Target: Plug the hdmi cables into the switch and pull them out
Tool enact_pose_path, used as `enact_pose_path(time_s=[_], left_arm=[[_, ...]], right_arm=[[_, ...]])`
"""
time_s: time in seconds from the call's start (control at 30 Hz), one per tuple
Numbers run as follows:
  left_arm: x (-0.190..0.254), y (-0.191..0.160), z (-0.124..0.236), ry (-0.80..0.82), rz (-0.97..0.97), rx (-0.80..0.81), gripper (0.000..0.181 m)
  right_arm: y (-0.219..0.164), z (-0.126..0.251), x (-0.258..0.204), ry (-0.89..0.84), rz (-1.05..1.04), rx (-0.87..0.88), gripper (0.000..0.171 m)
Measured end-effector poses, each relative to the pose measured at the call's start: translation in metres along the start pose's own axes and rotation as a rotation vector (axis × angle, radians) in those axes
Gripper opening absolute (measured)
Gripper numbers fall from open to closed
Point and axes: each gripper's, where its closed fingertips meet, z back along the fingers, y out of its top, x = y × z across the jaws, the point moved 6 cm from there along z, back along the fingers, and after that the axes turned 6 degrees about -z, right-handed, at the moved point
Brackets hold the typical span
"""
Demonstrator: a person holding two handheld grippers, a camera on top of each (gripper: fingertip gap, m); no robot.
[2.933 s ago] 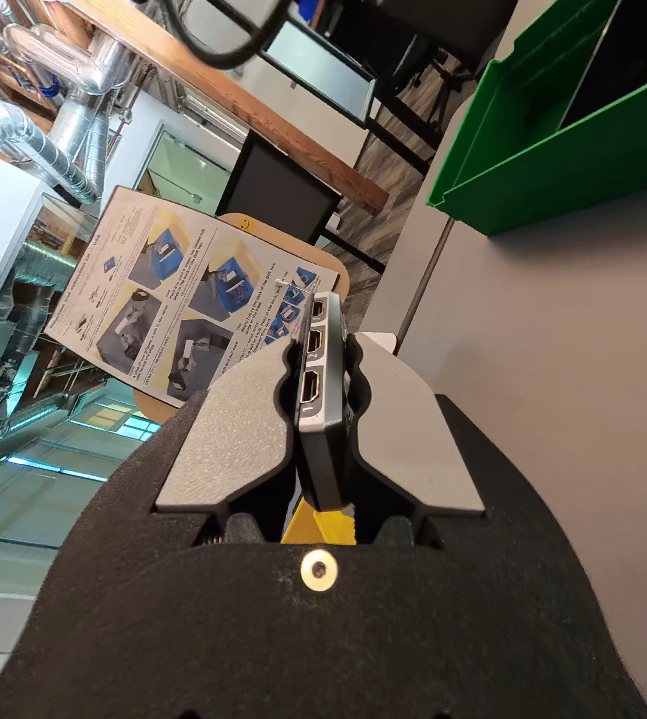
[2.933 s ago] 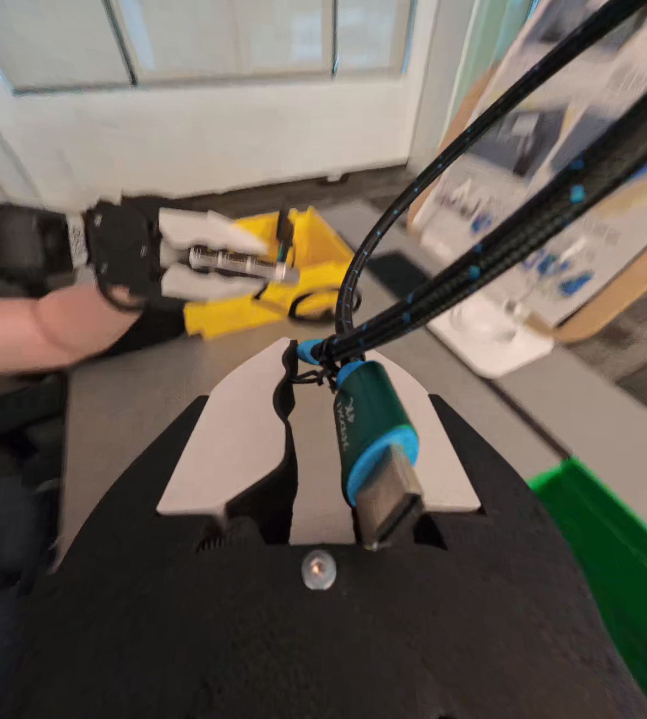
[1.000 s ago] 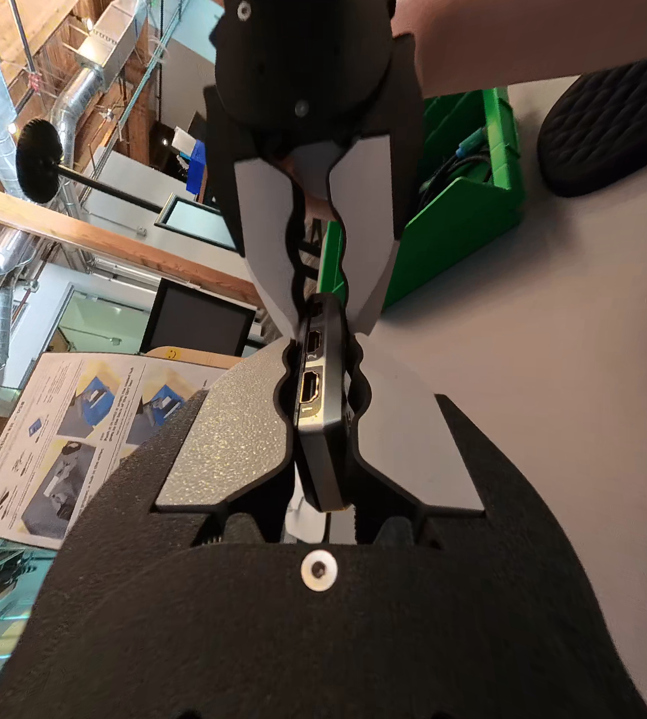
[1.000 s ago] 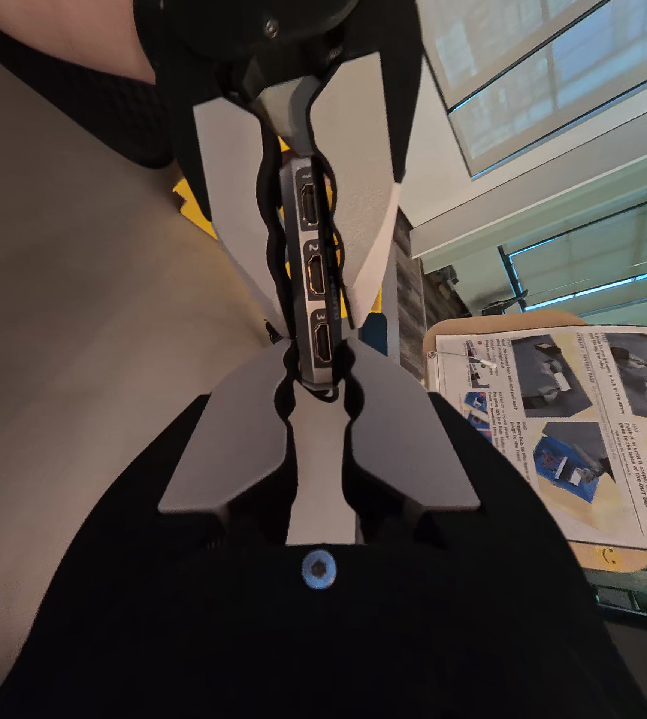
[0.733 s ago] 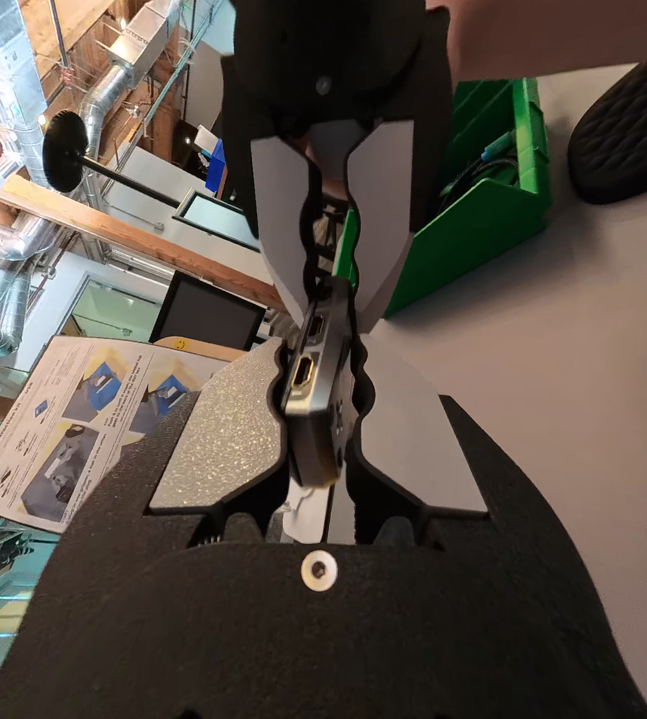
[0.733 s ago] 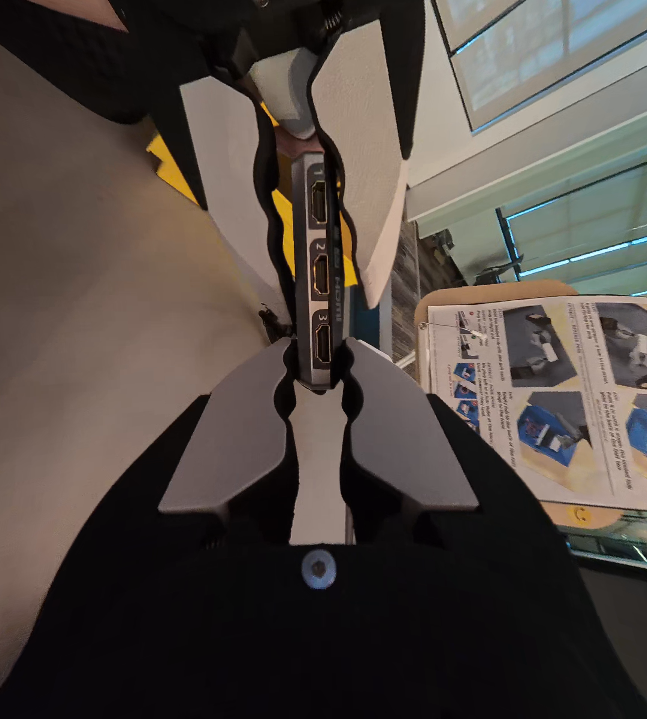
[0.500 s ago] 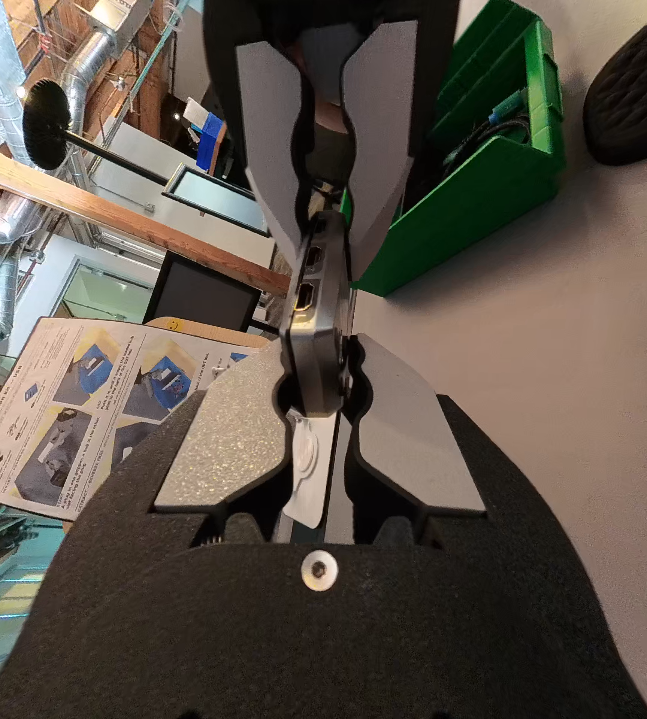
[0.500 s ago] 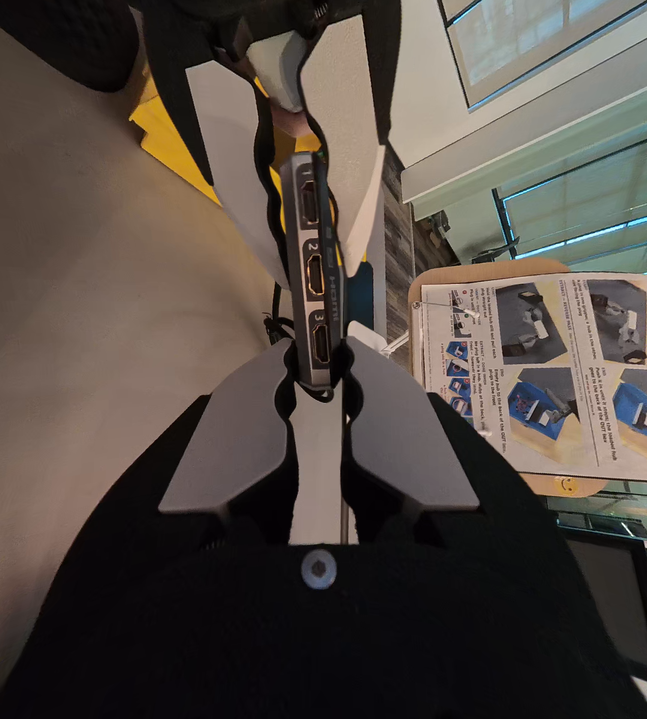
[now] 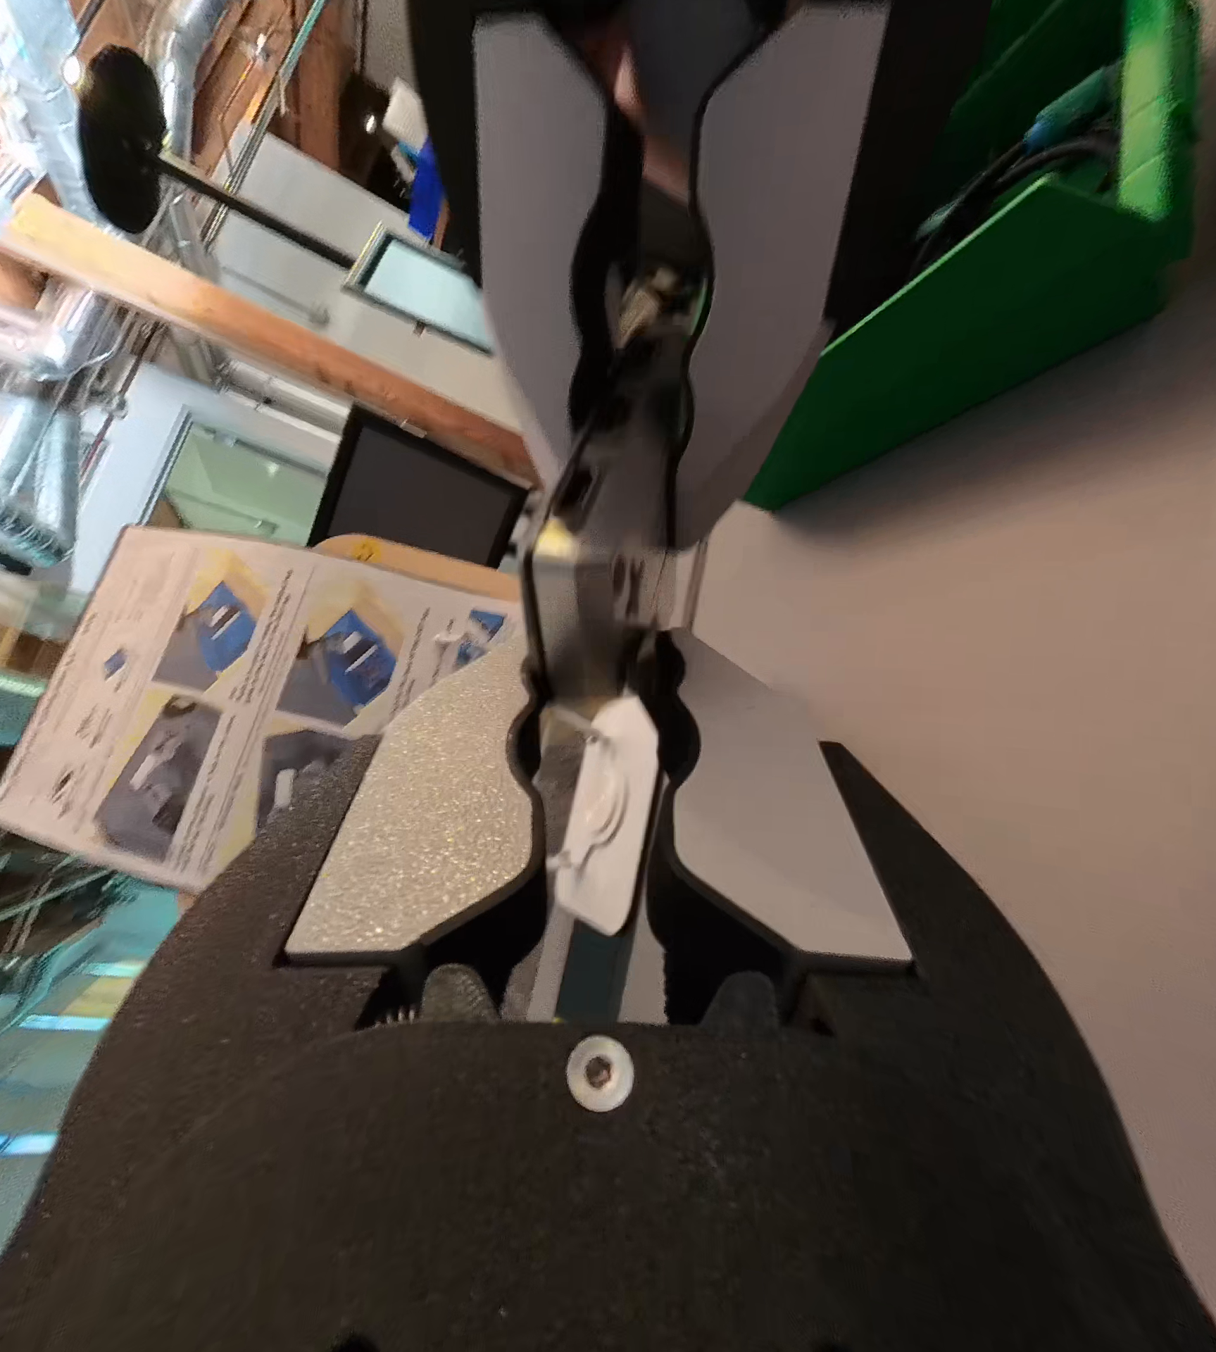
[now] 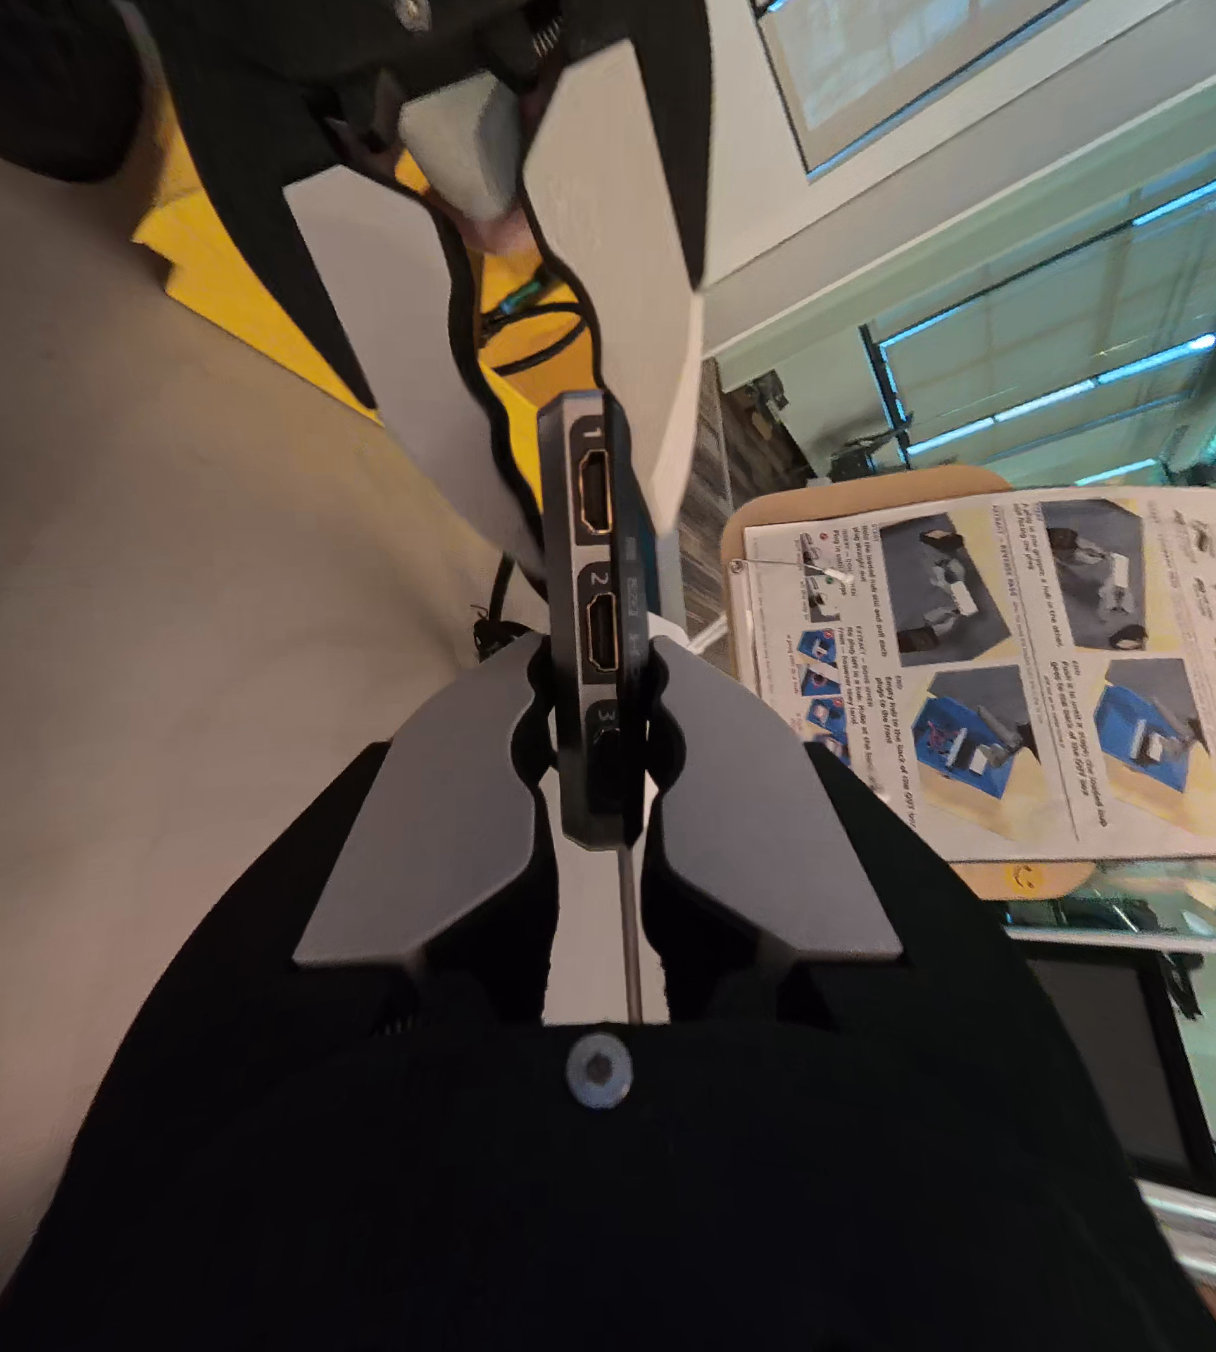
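The grey HDMI switch (image 10: pixel 594 585) with numbered ports along its edge stands edge-on between both grippers. My right gripper (image 10: pixel 597 644) is shut on its near end, deep between the fingers. My left gripper (image 10: pixel 594 527) faces it with its jaws apart, its tips flanking the switch's far end. In the blurred left wrist view the switch (image 9: pixel 612 571) sits in the right gripper (image 9: pixel 627 505), just past my left gripper (image 9: pixel 601 658). No cable is plugged in. A cable with a green plug (image 10: pixel 517 300) lies in the yellow bin (image 10: pixel 239 293).
A green bin (image 9: pixel 992 307) holding cables stands on the grey table (image 9: pixel 992 658). An instruction sheet (image 10: pixel 1029 658) on a board stands at the table's edge, with a dark monitor (image 10: pixel 1131 1083) beyond it. A black padded object (image 10: pixel 27 95) lies near the yellow bin. The grippers are tip to tip, or close to it.
The switch has passed from my left gripper into my right one. The left jaws have opened and drawn back; the right fingers now grip further along the switch. Earlier the right held a cable plug.
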Motion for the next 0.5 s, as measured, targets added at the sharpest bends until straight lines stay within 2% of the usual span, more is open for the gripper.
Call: enact_pose_path(time_s=[0.23, 0.5], left_arm=[[-0.028, -0.029, 0.016, 0.076, 0.064, -0.137, 0.022], [-0.023, -0.033, 0.013, 0.05, 0.051, -0.172, 0.019]], right_arm=[[-0.015, 0.044, 0.044, -0.217, -0.1, 0.005, 0.023], [-0.038, 0.12, 0.084, -0.552, -0.133, -0.045, 0.023]])
